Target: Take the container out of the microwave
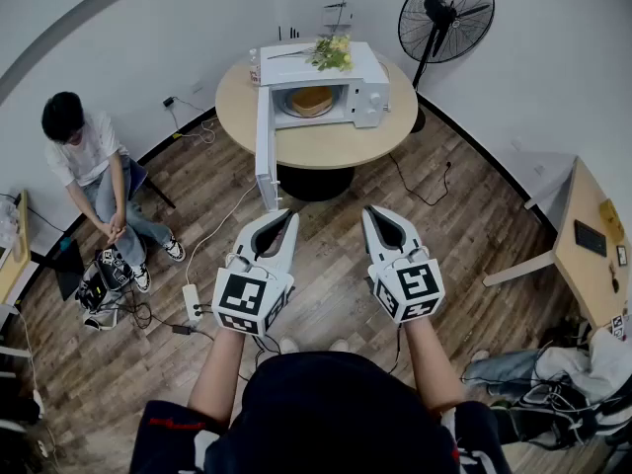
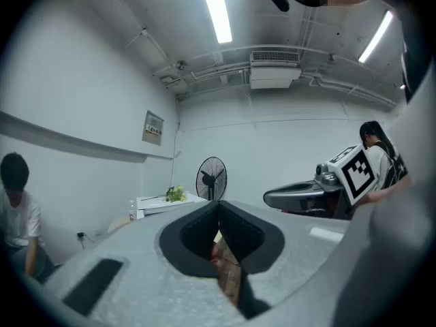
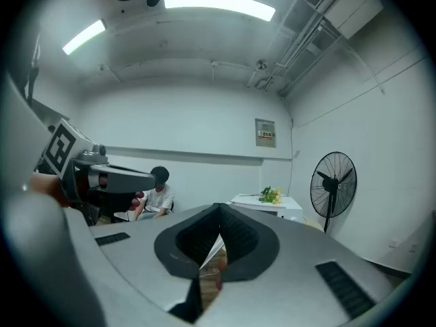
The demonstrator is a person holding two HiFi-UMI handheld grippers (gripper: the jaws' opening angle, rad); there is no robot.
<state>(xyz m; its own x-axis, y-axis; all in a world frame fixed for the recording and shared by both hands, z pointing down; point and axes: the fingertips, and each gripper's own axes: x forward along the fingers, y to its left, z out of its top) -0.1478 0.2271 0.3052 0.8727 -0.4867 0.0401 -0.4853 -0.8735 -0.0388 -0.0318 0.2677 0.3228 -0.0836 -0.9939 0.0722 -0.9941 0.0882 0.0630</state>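
A white microwave [image 1: 318,85] stands on a round wooden table [image 1: 316,141] at the far side of the room, its door [image 1: 265,151] swung open toward me. Inside sits a tan round container [image 1: 311,101]. Flowers [image 1: 333,53] lie on top of the microwave. My left gripper [image 1: 290,215] and right gripper [image 1: 371,211] hang side by side over the wooden floor, well short of the table, both level and pointing at it. Each is shut with nothing between its jaws. The left gripper view shows the microwave [image 2: 160,204] far off; so does the right gripper view [image 3: 262,203].
A person sits on a chair [image 1: 94,161] at the left wall. A black standing fan [image 1: 444,13] is behind the table on the right. A power strip [image 1: 191,302] and cables lie on the floor at the left. A desk [image 1: 591,250] stands at the right.
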